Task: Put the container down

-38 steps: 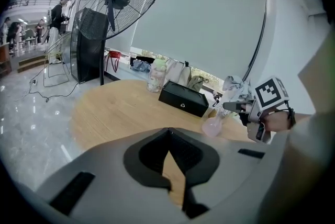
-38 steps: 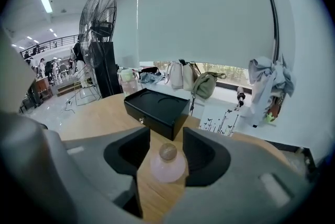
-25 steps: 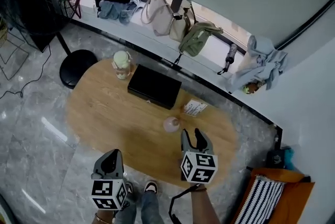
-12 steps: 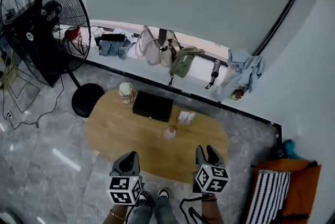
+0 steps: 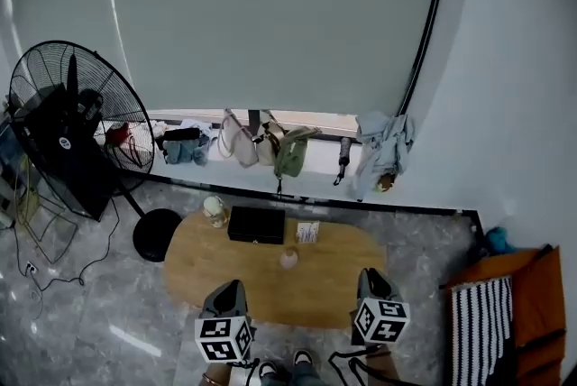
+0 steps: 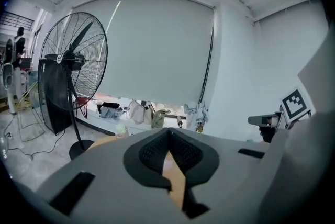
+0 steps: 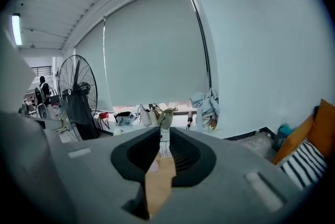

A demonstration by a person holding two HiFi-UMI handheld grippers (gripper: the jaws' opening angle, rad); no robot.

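The container (image 5: 288, 259), a small pale pink pot, stands alone on the oval wooden table (image 5: 270, 294), near its middle. Both grippers hang at the table's near edge, well short of the pot. My left gripper (image 5: 229, 289) is at the left, its jaws (image 6: 168, 134) meeting at the tips with nothing in them. My right gripper (image 5: 371, 277) is at the right. Its jaws (image 7: 164, 133) are closing, with a narrow slit left and nothing between them. Through that slit a pink blur of the container (image 7: 153, 165) shows on the tabletop.
A black flat box (image 5: 256, 225), a pale jar (image 5: 214, 211) and a small card (image 5: 307, 232) sit at the table's far side. A large black floor fan (image 5: 63, 141) stands left. Bags and clothes (image 5: 261, 145) line the window sill. A striped cushion on an orange seat (image 5: 478, 330) is at the right.
The head view has risen and drawn back, so the table looks smaller and farther. Both grippers have come back from the pot to the near edge. The right jaws have narrowed.
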